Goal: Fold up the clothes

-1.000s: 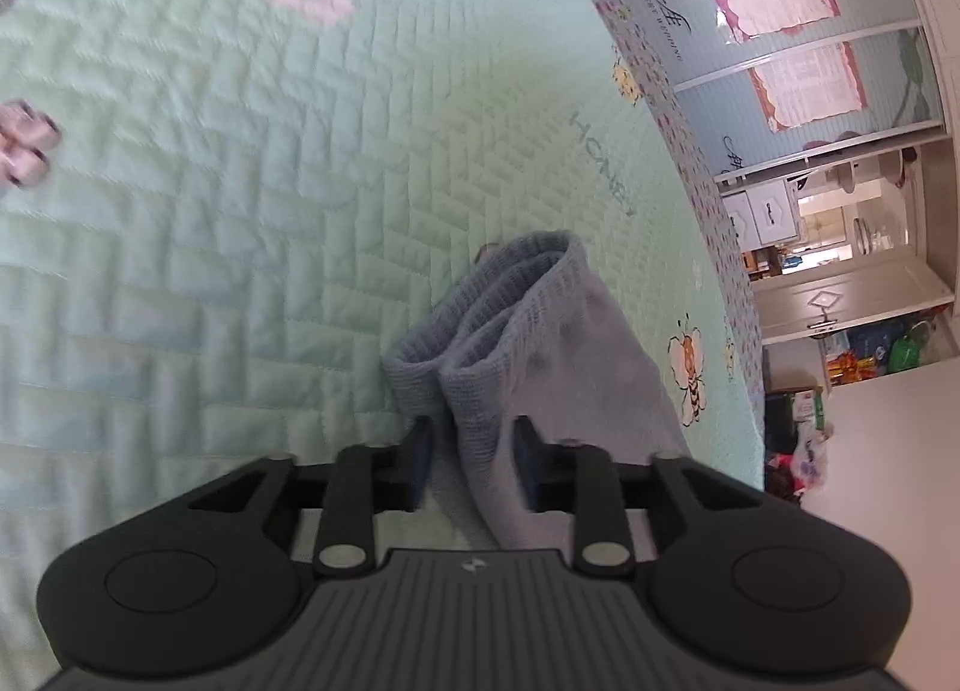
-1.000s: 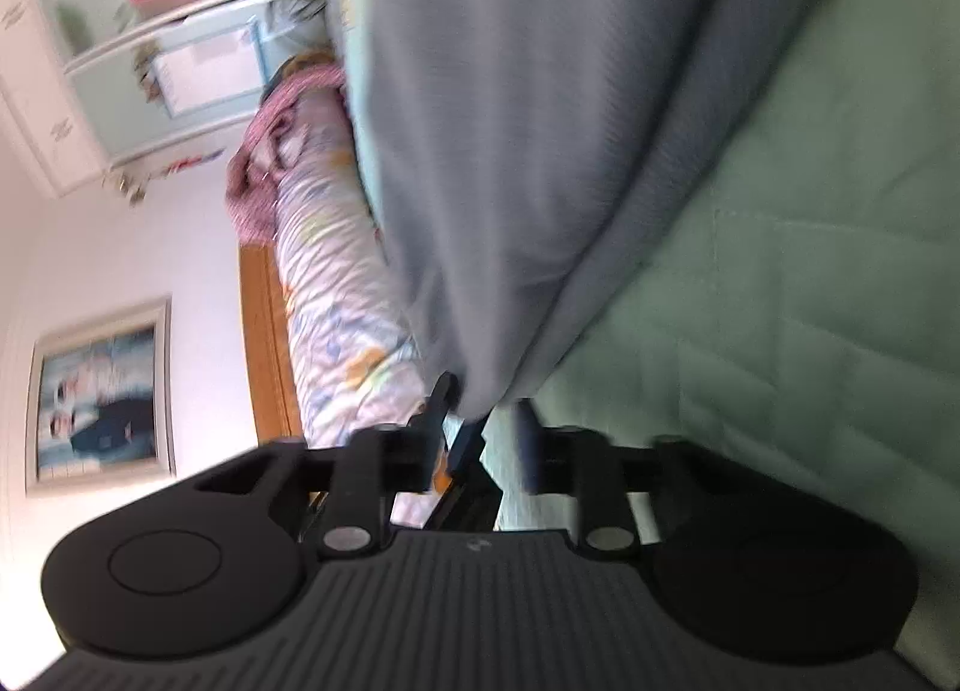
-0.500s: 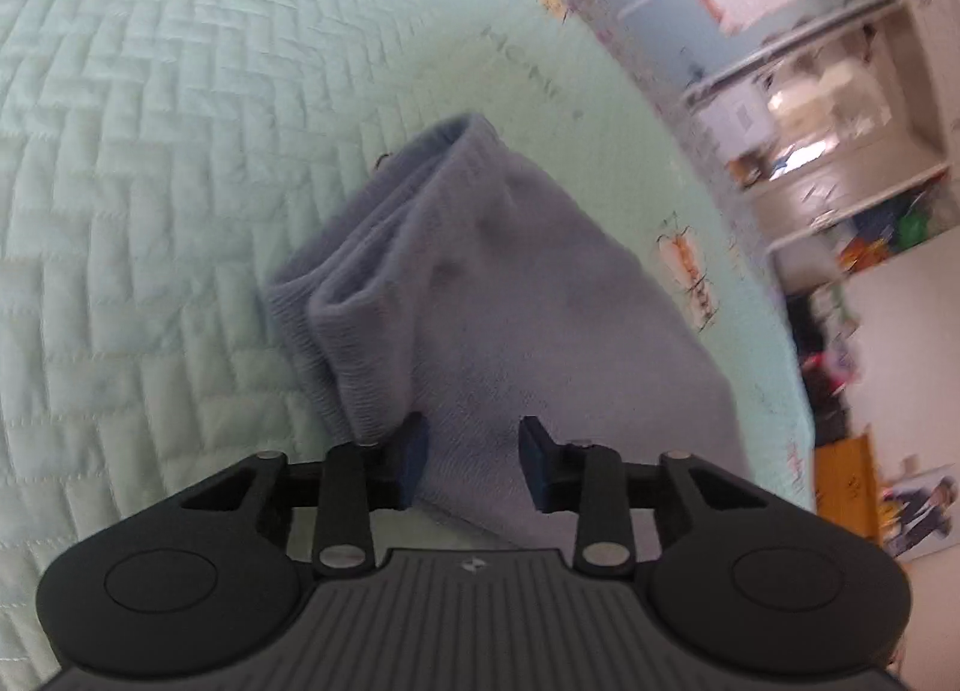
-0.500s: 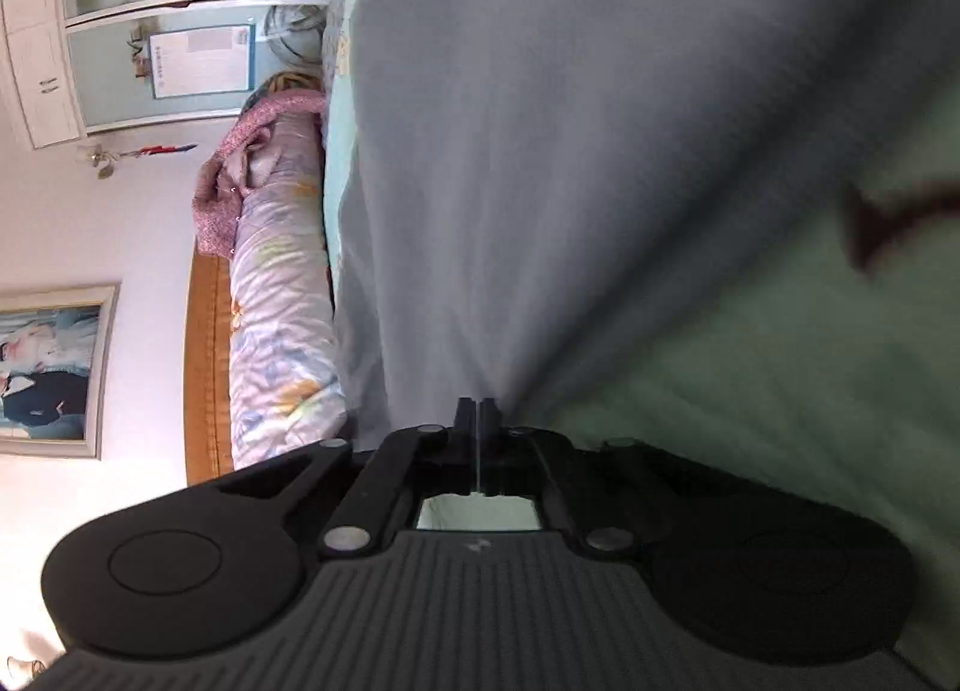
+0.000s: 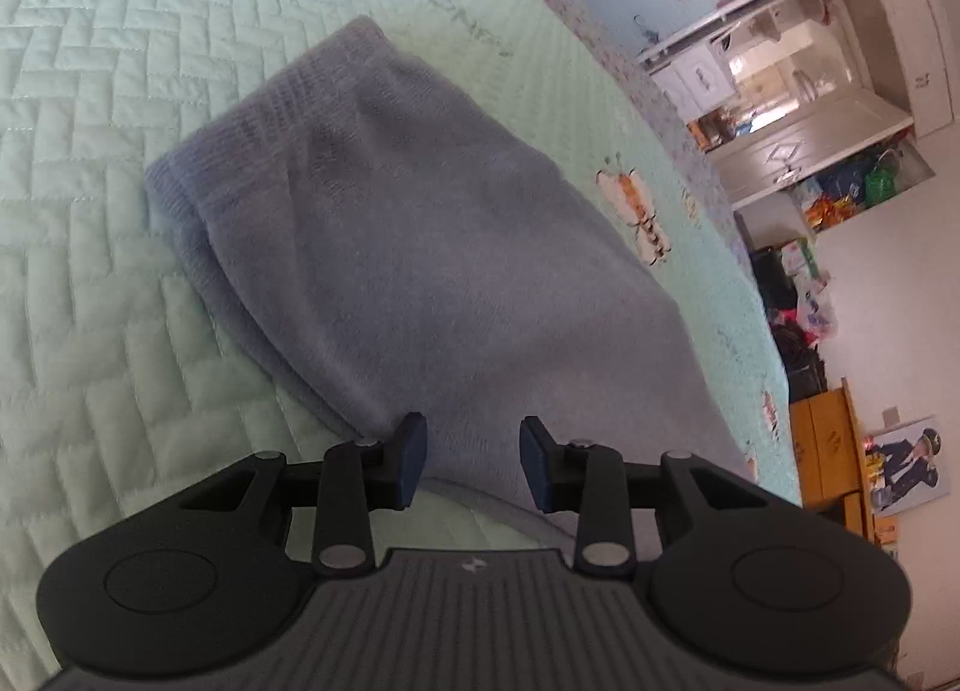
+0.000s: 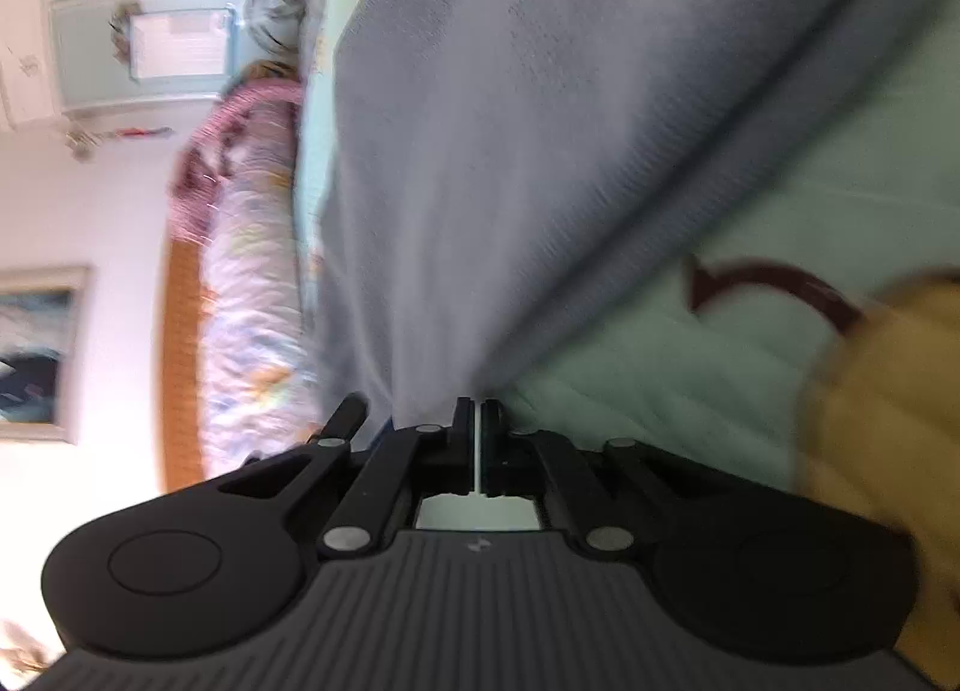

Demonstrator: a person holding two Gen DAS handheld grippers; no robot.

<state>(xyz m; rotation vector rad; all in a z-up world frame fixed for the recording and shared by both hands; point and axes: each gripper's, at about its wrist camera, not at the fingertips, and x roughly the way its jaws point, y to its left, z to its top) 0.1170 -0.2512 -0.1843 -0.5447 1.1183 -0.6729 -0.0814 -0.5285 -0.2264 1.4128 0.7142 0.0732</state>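
Your left gripper has drawn back from the grey-blue garment, jaws apart over its near edge, garment mid-frame on the green quilt, your right gripper nearly closed, opening slightly, pinching the cloth edge.

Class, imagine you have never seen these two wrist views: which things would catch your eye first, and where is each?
A grey-blue knitted garment lies across the mint-green quilted bedspread, filling the middle of the left wrist view. The left gripper stands open over its near edge. In the right wrist view the right gripper pinches the garment's edge, its fingers opening slightly.
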